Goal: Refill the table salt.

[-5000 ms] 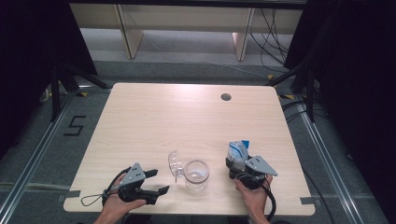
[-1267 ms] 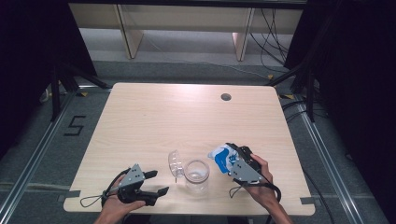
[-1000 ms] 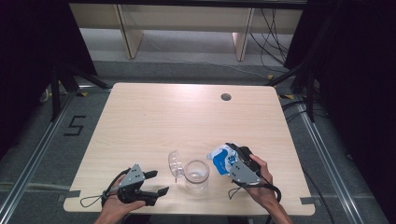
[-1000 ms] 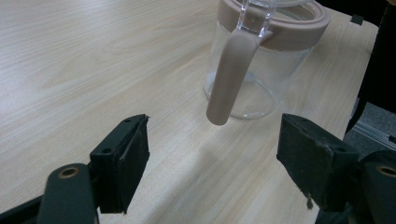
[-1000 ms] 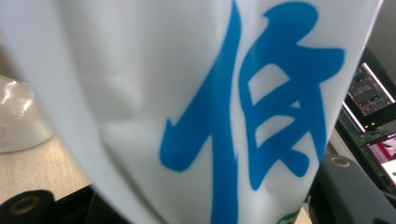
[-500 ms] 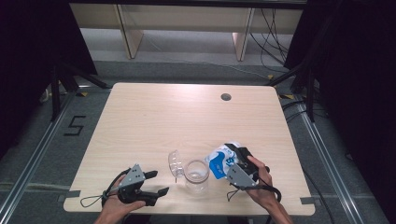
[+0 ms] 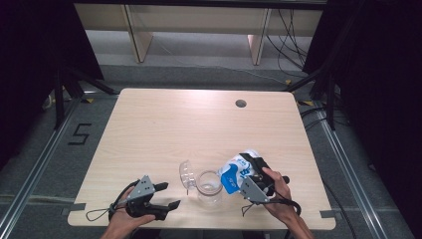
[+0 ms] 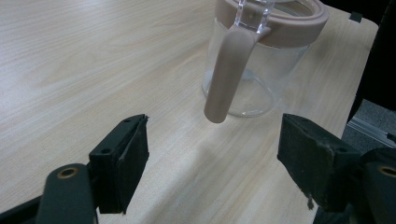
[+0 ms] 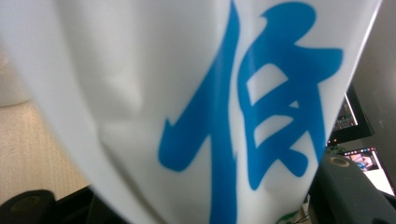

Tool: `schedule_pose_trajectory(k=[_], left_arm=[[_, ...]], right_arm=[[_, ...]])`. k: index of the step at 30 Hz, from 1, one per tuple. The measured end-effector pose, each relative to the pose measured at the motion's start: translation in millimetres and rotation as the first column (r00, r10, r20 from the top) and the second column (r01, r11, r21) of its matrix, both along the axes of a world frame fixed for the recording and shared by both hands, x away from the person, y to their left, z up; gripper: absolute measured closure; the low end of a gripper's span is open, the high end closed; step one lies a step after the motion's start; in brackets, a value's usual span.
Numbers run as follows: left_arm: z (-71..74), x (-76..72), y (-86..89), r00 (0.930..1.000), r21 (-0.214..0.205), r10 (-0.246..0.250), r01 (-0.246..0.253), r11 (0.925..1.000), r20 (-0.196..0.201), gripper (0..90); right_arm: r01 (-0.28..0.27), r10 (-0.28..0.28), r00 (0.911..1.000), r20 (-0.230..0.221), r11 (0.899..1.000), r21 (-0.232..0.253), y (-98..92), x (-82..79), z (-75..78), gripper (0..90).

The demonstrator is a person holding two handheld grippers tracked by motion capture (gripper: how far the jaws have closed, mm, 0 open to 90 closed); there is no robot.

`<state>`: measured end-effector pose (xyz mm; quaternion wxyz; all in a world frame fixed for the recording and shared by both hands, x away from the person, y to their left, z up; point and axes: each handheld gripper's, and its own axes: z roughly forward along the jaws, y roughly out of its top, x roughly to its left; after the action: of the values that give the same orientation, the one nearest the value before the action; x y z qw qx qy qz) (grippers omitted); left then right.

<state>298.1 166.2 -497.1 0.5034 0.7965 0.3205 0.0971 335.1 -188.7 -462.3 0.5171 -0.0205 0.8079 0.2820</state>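
Right tongs (image 7: pixel 247 174) clamp the white-and-blue pouch (image 7: pixel 235 170) and now tip it left over the glass jar (image 7: pixel 209 186), where moments ago it stood upright at the near right. That reads as pouring under way, spout at the jar's mouth. Left tongs (image 7: pixel 163 195) rest wide and empty on the table (image 7: pixel 199 124), near left, aimed at the jar's handle (image 8: pixel 229 70). An open lid (image 7: pixel 187 173) stands just left of the mouth, clear of the pouch.
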Motion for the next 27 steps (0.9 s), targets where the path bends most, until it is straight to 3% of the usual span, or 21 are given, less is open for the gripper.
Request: schedule_pose_trajectory(k=[2,3,4,8,9,10,22,24,25,27], left_arm=[[0.0,0.0,0.1,1.0,0.001,-0.001,0.001,1.0,0.0,24.2],[-0.1,-0.1,0.0,1.0,0.001,-0.001,0.001,1.0,-0.001,24.2],[-0.1,-0.2,0.0,1.0,0.003,-0.001,0.001,1.0,-0.002,24.2],[-0.5,-0.6,-0.9,1.0,-0.003,-0.003,0.003,1.0,-0.002,24.2],[-0.4,-0.6,-0.9,1.0,-0.003,-0.003,0.003,1.0,-0.002,24.2],[-0.5,-0.6,-0.9,1.0,-0.002,-0.002,0.002,1.0,-0.002,24.2],[-0.7,-0.9,-1.0,1.0,-0.001,-0.002,0.002,1.0,-0.003,24.2],[-0.6,-1.0,-1.0,1.0,0.004,0.0,0.0,1.0,-0.003,24.2],[-0.6,-0.9,-1.0,1.0,0.002,-0.001,0.001,1.0,-0.004,24.2],[-0.7,-0.8,-1.0,1.0,0.001,-0.003,0.003,1.0,-0.004,24.2]], right_arm=[[0.004,-0.004,1.0,-0.002,1.0,0.003,0.2,-0.6,-0.1,48.0],[-0.012,0.013,0.9997,0.022,1.0,-0.022,0.2,0.3,1.6,48.0],[-0.006,0.006,0.9999,0.013,1.0,-0.003,0.3,-0.2,0.0,48.0],[0.0,0.001,0.9995,0.031,1.0,-0.03,0.3,-0.6,-0.1,48.0],[-0.016,0.018,0.9987,0.048,0.998,-0.06,0.2,0.6,1.7,48.0],[-0.004,0.004,0.9998,0.022,1.0,-0.025,0.2,-0.1,-1.3,48.0],[0.013,-0.011,0.999,0.044,0.998,-0.055,2.3,-2.3,-2.7,48.1],[0.005,0.0,0.9988,0.05,0.995,-0.101,2.9,-2.7,-0.5,48.1],[0.025,-0.024,0.9994,0.027,0.998,-0.064,2.8,-4.3,-3.7,48.2],[0.024,-0.022,0.9993,0.03,0.998,-0.066,3.0,-4.5,-3.7,48.2]])
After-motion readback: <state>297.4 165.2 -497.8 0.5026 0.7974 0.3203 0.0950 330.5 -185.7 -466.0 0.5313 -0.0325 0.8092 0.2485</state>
